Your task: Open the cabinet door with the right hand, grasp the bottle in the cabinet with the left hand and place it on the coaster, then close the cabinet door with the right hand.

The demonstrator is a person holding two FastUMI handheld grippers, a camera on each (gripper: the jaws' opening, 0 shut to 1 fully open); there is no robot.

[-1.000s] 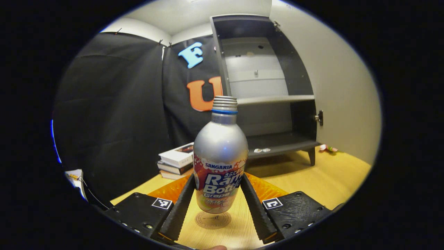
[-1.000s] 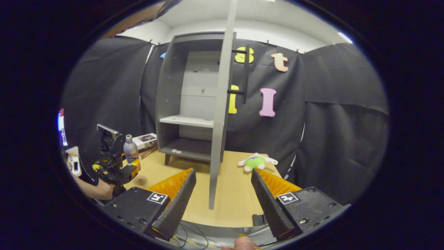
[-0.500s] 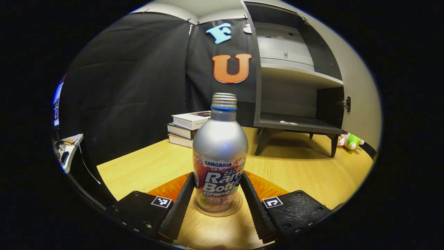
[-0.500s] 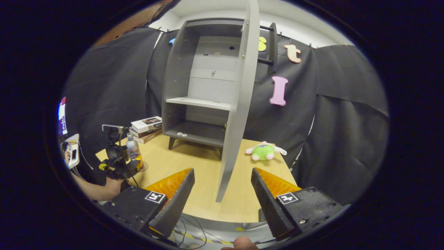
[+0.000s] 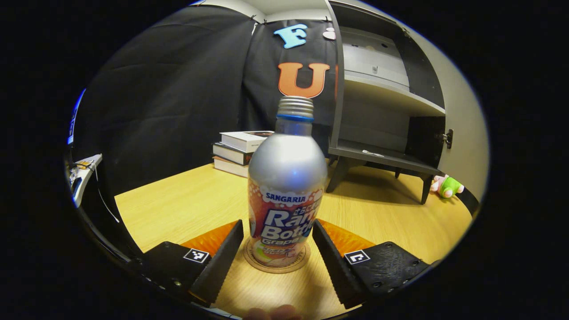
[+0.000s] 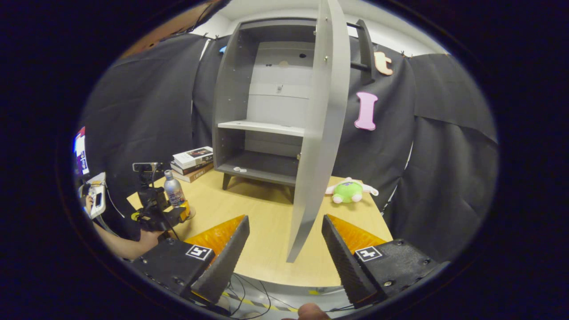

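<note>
Now bottle stands between open hand-held gripper fingers.

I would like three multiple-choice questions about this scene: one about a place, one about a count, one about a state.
1. Where does the bottle stand?
A. on the cabinet's lower shelf
B. on the coaster
C. on the stack of books

2. How many books are in the stack?
A. one
B. three
C. six

3. How is the cabinet door?
A. open
B. fully closed
C. removed and lying on the table

Answers:
1 B: the bottle's base rests on the round coaster between the fingers of the left gripper, which stand apart from it.
2 B: three books lie one on another.
3 A: the door swings outward, showing both shelves, ahead of the right gripper.
</note>
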